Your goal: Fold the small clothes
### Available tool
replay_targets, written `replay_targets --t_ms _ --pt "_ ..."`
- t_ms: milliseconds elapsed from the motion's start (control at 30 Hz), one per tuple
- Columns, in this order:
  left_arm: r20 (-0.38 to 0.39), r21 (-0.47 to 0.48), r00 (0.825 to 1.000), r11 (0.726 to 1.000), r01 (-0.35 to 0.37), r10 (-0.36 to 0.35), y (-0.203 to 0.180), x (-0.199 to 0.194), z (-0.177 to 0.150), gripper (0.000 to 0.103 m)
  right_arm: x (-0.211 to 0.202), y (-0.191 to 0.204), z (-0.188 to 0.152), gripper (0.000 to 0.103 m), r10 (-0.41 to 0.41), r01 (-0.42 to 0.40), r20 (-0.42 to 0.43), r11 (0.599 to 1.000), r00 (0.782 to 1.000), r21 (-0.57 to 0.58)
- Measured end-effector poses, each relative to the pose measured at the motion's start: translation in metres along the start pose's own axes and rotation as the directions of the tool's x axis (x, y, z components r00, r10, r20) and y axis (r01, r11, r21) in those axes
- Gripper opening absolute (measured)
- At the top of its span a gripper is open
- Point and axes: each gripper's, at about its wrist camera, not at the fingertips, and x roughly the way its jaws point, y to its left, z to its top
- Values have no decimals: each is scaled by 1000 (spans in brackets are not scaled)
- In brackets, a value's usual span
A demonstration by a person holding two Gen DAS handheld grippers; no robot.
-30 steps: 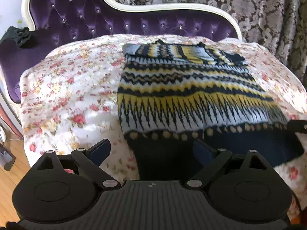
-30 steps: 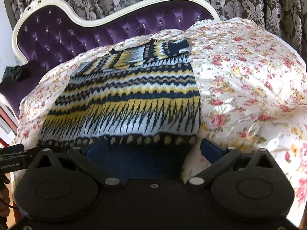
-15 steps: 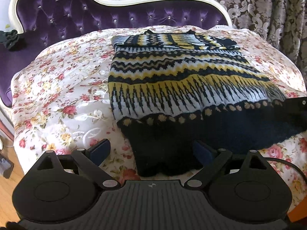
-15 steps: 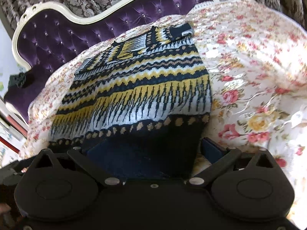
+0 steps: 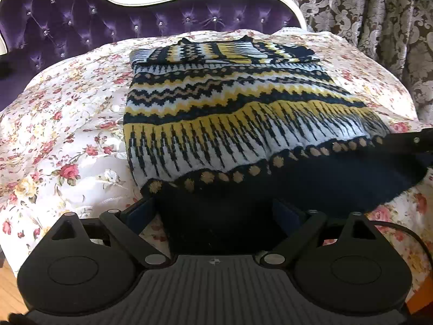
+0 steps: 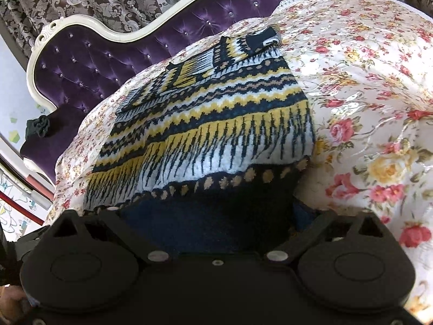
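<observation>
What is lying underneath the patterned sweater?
The sweater lies on a floral bedspread, which shows on both sides. Whatever the bedspread covers beneath it is hidden. The sweater's dark hem sits between the closing right gripper's jaws.

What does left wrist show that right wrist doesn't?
Left wrist only: the wood floor at lower left, and the right gripper's finger entering from the right at the sweater's hem.

Right wrist only: a dark scrunchie on the sofa arm, and a hand at lower left.

Both: the sweater, its top already folded, on the floral sheet, the purple sofa back, patterned curtains.
</observation>
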Motion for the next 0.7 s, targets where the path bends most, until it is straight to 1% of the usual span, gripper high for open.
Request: replay_targets --t_ms 33,67,100,133,167,200,233,267,300,333,367,400,433,533,633,700 --pt "0 2 1000 1000 2 -2 0 -1 -1 93 -1 -1 0 87 -7 7 1 1000 1000 -1" --pt "-1 6 1000 1000 3 -3 -1 -1 -1 92 -3 -3 -1 79 -14 14 2 1000 1000 1" --pt "-2 11 1000 1000 1 -1 -1 -1 -1 88 -4 -5 -1 71 -19 19 4 1000 1000 6" --pt "0 15 1000 1000 -7 7 -2 -2 -2 79 -5 -8 -1 68 -26 26 4 1000 1000 13" --pt "2 18 1000 1000 -13 13 -2 -3 -2 74 -6 -10 -1 63 -29 29 5 999 1000 16" --pt "1 17 1000 1000 -14 14 -2 -4 -2 68 -7 -12 -1 60 -32 32 5 999 999 18" --pt "4 11 1000 1000 -7 7 -1 -5 -2 62 -8 -14 0 59 -34 34 4 999 999 19" --pt "6 2 1000 1000 -4 4 0 -6 -3 59 -8 -14 -1 54 -37 37 3 999 999 20" --pt "8 -6 1000 1000 -8 8 1 -7 -3 53 -8 -15 -1 48 -41 41 1 999 999 20" --pt "11 -13 1000 1000 -14 14 3 -7 -2 44 -7 -17 -1 44 -42 42 -2 999 999 21" --pt "18 -19 1000 1000 -10 10 4 -7 -2 38 -6 -18 -2 31 -39 39 -6 999 999 31" --pt "21 -36 1000 999 -10 11 7 -8 -2 24 -5 -20 -3 19 -36 37 -8 998 999 47" --pt "27 -64 1000 998 -8 9 10 -9 -2 17 -5 -23 -4 18 -36 37 -5 998 999 59" --pt "42 -138 999 990 17 -12 22 -13 0 10 -7 -22 -4 17 -26 25 10 998 1000 57" --pt "67 -178 997 983 36 -24 28 -20 3 10 -12 -22 0 16 -1 -1 29 998 1000 62" --pt "91 -179 995 983 47 -31 28 -26 9 10 -17 -23 7 16 26 -29 48 997 999 75"
